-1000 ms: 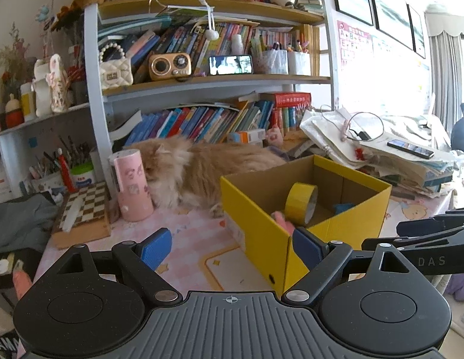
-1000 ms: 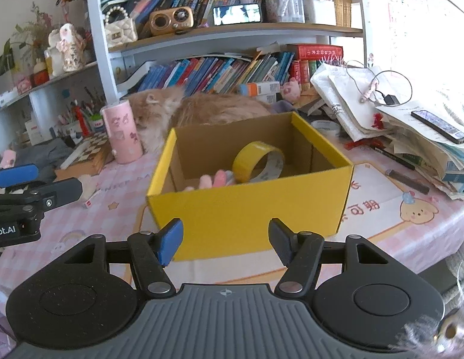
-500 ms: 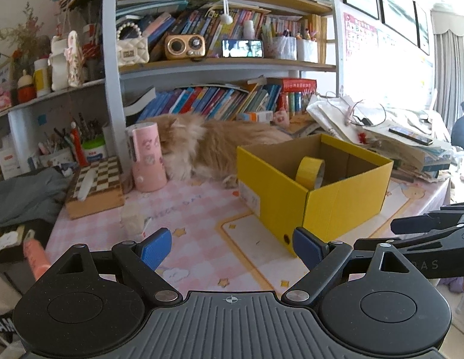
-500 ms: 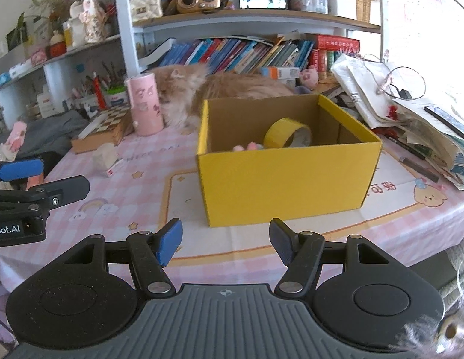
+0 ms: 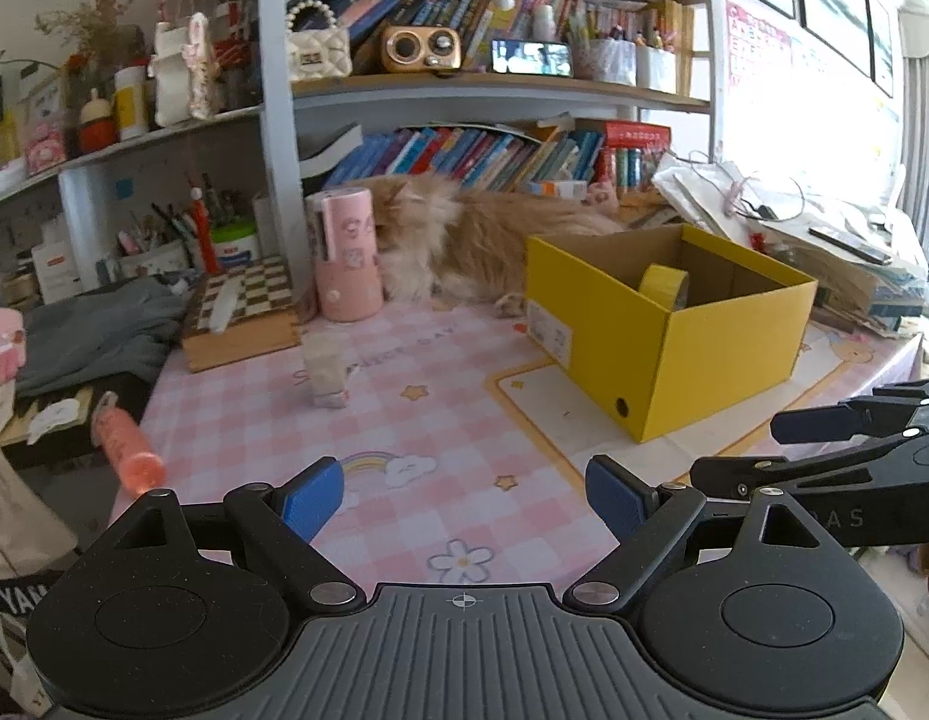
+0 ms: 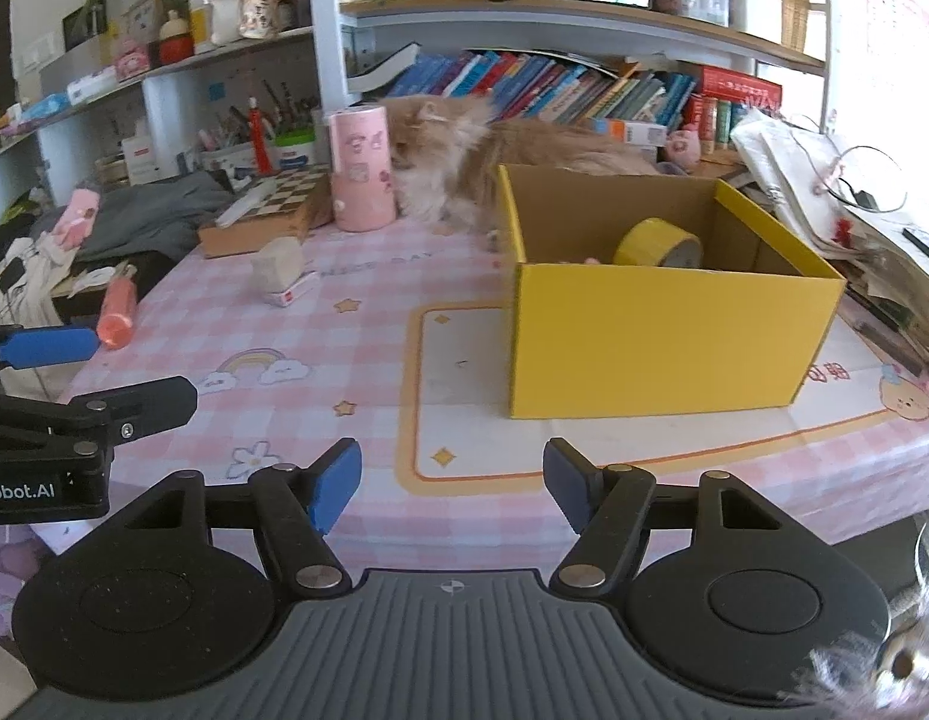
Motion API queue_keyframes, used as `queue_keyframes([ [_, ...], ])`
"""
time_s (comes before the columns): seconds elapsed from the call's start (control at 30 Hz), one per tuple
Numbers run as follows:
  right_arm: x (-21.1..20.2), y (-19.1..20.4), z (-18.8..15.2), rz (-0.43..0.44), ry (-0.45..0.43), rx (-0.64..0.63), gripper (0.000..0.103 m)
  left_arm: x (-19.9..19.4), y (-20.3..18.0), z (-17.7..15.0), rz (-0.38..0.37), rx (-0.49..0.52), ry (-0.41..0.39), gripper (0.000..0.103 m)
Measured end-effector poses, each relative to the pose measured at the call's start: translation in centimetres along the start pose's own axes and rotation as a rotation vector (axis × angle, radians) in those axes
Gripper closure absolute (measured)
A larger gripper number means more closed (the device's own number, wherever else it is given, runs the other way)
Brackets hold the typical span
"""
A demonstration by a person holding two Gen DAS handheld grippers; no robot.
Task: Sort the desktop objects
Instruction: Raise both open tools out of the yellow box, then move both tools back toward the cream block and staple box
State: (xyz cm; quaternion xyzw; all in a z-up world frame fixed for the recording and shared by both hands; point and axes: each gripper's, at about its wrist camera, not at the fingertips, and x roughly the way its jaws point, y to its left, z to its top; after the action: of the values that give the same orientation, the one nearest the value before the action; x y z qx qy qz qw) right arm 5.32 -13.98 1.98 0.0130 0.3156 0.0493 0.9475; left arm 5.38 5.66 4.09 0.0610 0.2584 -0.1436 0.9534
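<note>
An open yellow box (image 5: 704, 372) (image 6: 662, 342) stands on the pink checked tablecloth, with a yellow tape roll (image 5: 662, 285) (image 6: 656, 243) inside it. A small beige block (image 5: 325, 369) (image 6: 278, 264) sits on a little white-and-red pack left of the box. An orange tube (image 5: 125, 444) (image 6: 117, 312) lies at the table's left edge. My left gripper (image 5: 464, 498) hangs open over the near tablecloth with nothing between its fingers. My right gripper (image 6: 452, 480) is in front of the box, its jaws opening and nothing between them.
A fluffy orange cat (image 5: 452, 240) lies behind the box beside a pink cup (image 5: 347, 255). A chessboard box (image 5: 242, 318) and grey cloth (image 5: 92, 336) sit at the left. Piled papers (image 5: 824, 252) crowd the right, with packed bookshelves behind.
Both grippers have drawn back from the yellow box toward the near table edge, so more tablecloth shows. The right gripper's jaws stand slightly wider. The objects have not moved.
</note>
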Motion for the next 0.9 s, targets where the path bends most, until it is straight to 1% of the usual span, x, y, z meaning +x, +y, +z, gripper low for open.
queue_keyframes([
  [0.23,0.6,2.2,-0.1,0.039,0.013,-0.023,0.038,-1.2,2.3,-0.6,0.055,-0.017,0.007,0.013],
  [0.43,1.3,4.1,0.6,0.082,0.016,-0.052,0.038,-2.0,4.4,-1.1,0.114,-0.05,0.008,0.013],
  [0.6,2.2,5.4,1.1,0.118,0.024,-0.085,0.037,-1.7,5.8,-1.2,0.159,-0.101,0.016,0.013],
  [0.9,5.0,6.6,2.3,0.18,0.045,-0.133,0.037,-0.2,7.1,-1.2,0.19,-0.139,0.044,0.013],
])
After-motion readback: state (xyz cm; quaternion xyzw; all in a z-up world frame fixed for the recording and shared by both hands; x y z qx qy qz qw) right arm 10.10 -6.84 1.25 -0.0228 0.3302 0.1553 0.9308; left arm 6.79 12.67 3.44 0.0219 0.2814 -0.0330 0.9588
